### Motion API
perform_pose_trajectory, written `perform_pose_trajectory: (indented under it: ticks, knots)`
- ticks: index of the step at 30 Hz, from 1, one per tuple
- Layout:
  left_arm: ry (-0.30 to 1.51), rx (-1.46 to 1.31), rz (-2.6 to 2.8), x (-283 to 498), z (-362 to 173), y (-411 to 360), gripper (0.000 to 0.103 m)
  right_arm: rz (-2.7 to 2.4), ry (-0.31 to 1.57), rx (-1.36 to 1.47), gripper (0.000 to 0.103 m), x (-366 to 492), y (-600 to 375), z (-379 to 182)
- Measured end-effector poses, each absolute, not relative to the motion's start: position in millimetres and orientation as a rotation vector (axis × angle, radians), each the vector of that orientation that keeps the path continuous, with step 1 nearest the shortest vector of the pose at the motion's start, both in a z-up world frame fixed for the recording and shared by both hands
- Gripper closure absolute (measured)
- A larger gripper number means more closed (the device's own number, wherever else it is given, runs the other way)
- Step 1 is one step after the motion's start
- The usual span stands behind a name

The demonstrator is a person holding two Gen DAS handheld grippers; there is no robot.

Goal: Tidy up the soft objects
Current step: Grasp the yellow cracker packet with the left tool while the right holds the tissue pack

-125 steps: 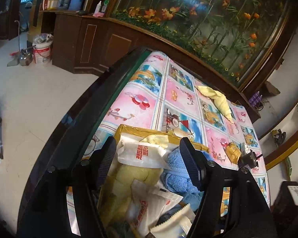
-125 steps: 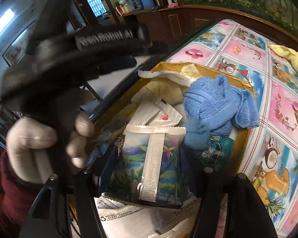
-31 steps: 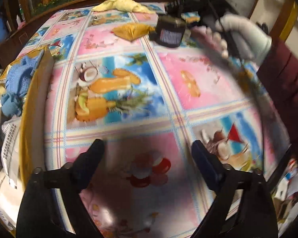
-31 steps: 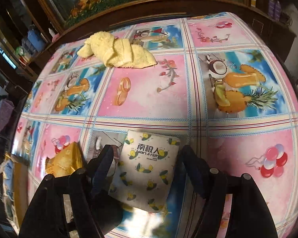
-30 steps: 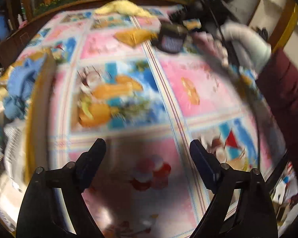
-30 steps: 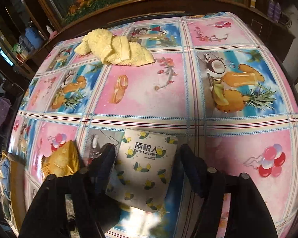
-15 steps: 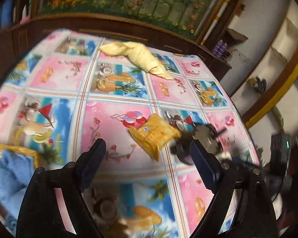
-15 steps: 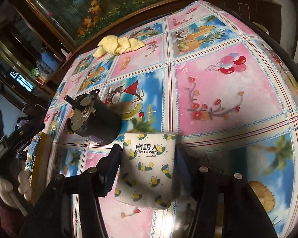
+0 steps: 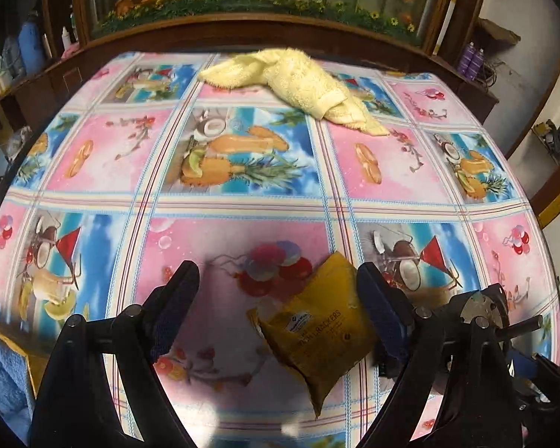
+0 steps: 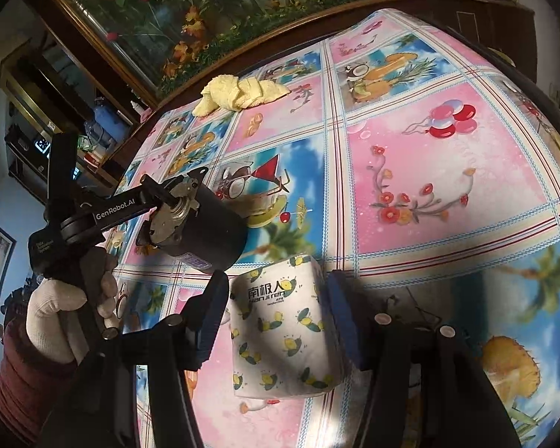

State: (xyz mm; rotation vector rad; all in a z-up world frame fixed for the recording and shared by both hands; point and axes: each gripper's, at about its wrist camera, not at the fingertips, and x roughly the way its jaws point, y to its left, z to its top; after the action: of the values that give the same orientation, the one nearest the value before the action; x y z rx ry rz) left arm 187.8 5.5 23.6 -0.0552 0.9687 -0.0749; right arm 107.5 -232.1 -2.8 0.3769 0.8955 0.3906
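The right gripper (image 10: 278, 315) clamps the tissue pack (image 10: 280, 330); the left gripper (image 9: 276, 306), jaws released, straddles the cracker packet (image 9: 317, 336) — a hard squeeze could crush the crackers.

Cracker packet (image 9: 319, 330) lies near the table's (image 9: 242, 201) front, towel (image 9: 298, 82) far behind.
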Motion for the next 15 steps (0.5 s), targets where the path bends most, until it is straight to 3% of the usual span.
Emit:
perform_pose_trajectory:
  ticks: [2, 4, 11, 15]
  knots:
    - [1.013, 0.008, -0.088, 184.5, 20.1, 3.1, 0.05, 0.388, 0.894, 0.364, 0.047, 107.1, -230.2, -2.5]
    - [1.028, 0.074, -0.097, 175.9, 16.5, 1.8, 0.062, 0.383, 0.892, 0.349, 0.047, 107.4, -227.5, -2.2]
    - [1.13, 0.11, -0.298, 103.8, 21.2, 8.5, 0.065, 0.378, 0.882, 0.311, 0.047, 106.1, -224.5, -2.5]
    - [1.064, -0.036, -0.355, 54.5, 49.8, 33.8, 0.064, 0.378, 0.872, 0.289, 0.045, 105.0, -221.8, -3.1]
